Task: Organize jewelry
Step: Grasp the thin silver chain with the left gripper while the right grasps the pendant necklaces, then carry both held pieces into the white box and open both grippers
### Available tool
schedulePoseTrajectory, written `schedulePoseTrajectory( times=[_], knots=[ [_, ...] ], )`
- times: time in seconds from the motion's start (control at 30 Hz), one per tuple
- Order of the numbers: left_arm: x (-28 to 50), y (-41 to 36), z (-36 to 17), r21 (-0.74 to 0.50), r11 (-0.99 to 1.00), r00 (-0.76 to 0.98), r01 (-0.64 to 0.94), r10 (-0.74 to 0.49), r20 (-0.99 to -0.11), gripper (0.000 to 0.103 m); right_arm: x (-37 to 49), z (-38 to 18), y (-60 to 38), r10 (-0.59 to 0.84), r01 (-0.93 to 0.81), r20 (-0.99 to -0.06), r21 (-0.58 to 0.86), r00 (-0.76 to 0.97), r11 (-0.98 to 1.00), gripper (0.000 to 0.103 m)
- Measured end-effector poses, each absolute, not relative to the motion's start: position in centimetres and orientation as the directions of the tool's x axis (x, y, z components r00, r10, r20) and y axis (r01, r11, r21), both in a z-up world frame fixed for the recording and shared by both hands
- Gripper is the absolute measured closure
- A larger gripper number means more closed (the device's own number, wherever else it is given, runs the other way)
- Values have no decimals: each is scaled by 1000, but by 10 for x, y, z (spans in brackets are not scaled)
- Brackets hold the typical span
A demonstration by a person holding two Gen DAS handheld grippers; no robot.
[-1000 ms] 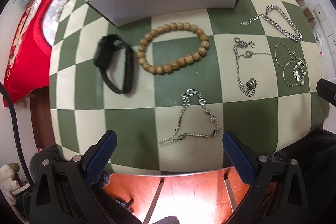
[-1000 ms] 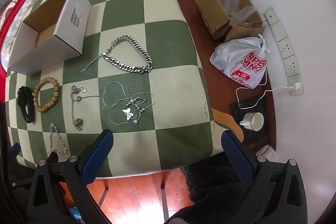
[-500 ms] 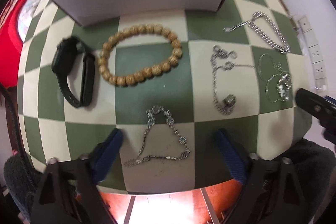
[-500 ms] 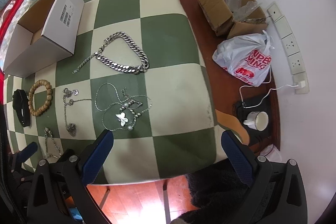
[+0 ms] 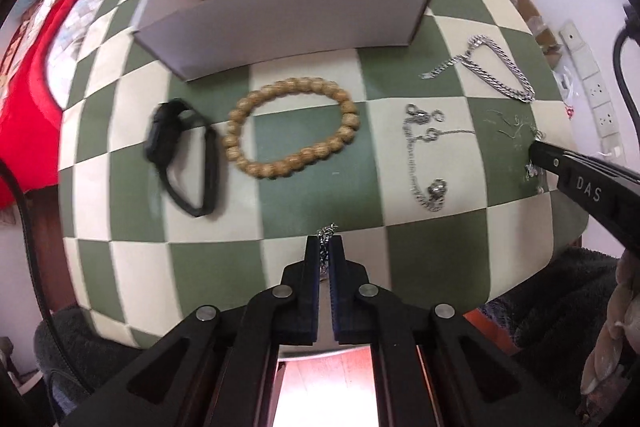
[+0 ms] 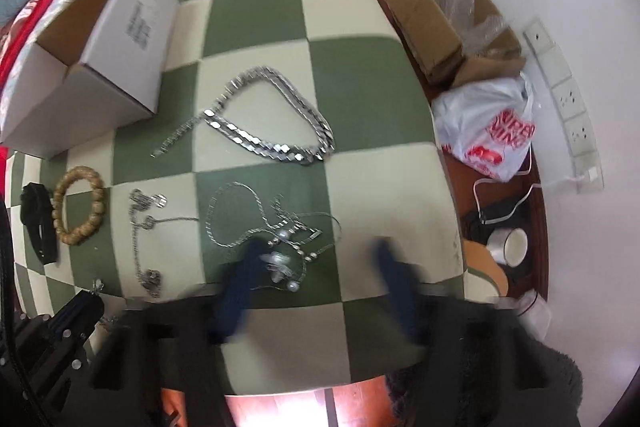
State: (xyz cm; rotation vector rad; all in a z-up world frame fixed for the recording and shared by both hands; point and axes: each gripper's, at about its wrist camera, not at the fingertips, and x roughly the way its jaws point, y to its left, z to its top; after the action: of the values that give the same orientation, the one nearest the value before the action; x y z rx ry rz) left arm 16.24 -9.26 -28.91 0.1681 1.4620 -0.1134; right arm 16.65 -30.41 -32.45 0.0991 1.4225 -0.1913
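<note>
Both grippers come down on a checkered table (image 5: 400, 255) strewn with jewelry; the left gripper (image 5: 325, 253), its jaws just closed, pinches a small silver chain (image 5: 329, 229) at the near edge; the right gripper (image 6: 316, 283), blurred, has just been closing over a tangle of thin pearl necklaces (image 6: 280, 231), its grip unclear. The white box (image 5: 280, 7) behind looks empty; bead bracelet (image 5: 292, 127), black watch (image 5: 180, 155), curb chain (image 6: 272, 123) and another chain (image 5: 420, 163) still lie loose; sorting has barely begun.
</note>
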Motion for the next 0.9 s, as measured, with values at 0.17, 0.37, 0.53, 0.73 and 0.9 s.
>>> schedulePoseTrajectory(
  times=[0.17, 0.37, 0.53, 0.73, 0.9],
  knots=[
    [163, -78, -259, 33, 988, 154, 150, 10, -988, 102, 161, -323, -304, 13, 227, -991, 42, 131, 973, 100],
    [163, -73, -221, -24, 990, 215, 137, -54, -975, 102, 149, -298, -304, 80, 233, -977, 126, 197, 964, 100],
    [176, -84, -192, -44, 988, 268, 151, -83, -960, 102, 145, -267, -301, 135, 216, -959, 191, 250, 957, 100],
    [190, -83, -159, -62, 986, 329, 154, -110, -938, 102, 149, -219, -292, 199, 175, -933, 259, 299, 950, 100],
    [206, -78, -133, -69, 986, 380, 153, -124, -917, 102, 162, -177, -284, 208, 134, -915, 268, 346, 954, 101]
  ],
)
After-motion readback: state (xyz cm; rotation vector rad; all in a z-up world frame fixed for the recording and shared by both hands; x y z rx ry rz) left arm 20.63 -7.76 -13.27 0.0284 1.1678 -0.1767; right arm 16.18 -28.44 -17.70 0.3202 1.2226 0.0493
